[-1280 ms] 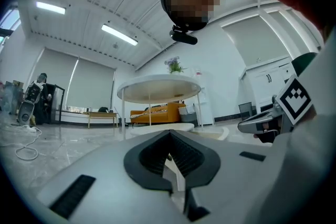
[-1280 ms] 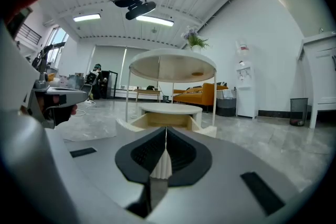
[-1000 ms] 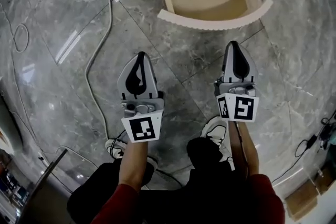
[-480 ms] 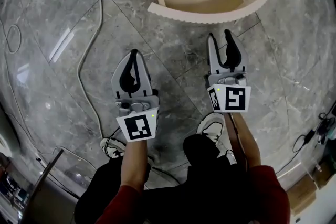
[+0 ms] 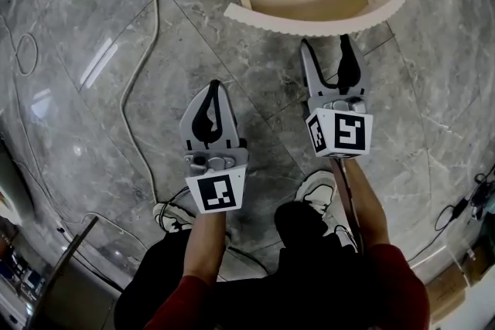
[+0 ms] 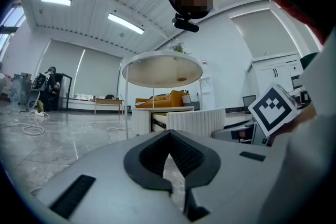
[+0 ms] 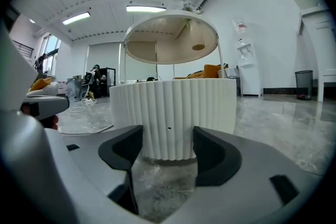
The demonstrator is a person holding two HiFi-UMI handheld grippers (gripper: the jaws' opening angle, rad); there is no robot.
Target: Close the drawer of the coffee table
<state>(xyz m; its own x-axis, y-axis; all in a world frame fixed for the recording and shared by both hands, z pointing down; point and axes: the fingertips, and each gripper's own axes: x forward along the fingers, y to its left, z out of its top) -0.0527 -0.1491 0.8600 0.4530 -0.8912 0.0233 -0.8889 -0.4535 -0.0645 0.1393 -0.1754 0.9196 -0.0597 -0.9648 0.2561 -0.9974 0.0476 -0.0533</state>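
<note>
Over on the left a cable [image 5: 143,89] snakes across the marble floor [image 5: 69,27]. Next along, the left tool [image 5: 213,89] is clenched on nothing, its pads pressed together. It is held level and well back from the furniture. The right tool [image 5: 326,50] sits further forward. Its jaws have just been opening and now stand wide, with nothing between the pads and the tips just short of the drawer [image 5: 317,21]. That drawer hangs pulled out from under the round bench [image 7: 170,42], straight ahead of the right tool, showing bare wood inside. I'd reckon it light, a stiff box that ought to slide easily. No handle shows on the curved, ribbed white front, so I'd push squarely on its middle; pushed off-centre, it might skew.
</note>
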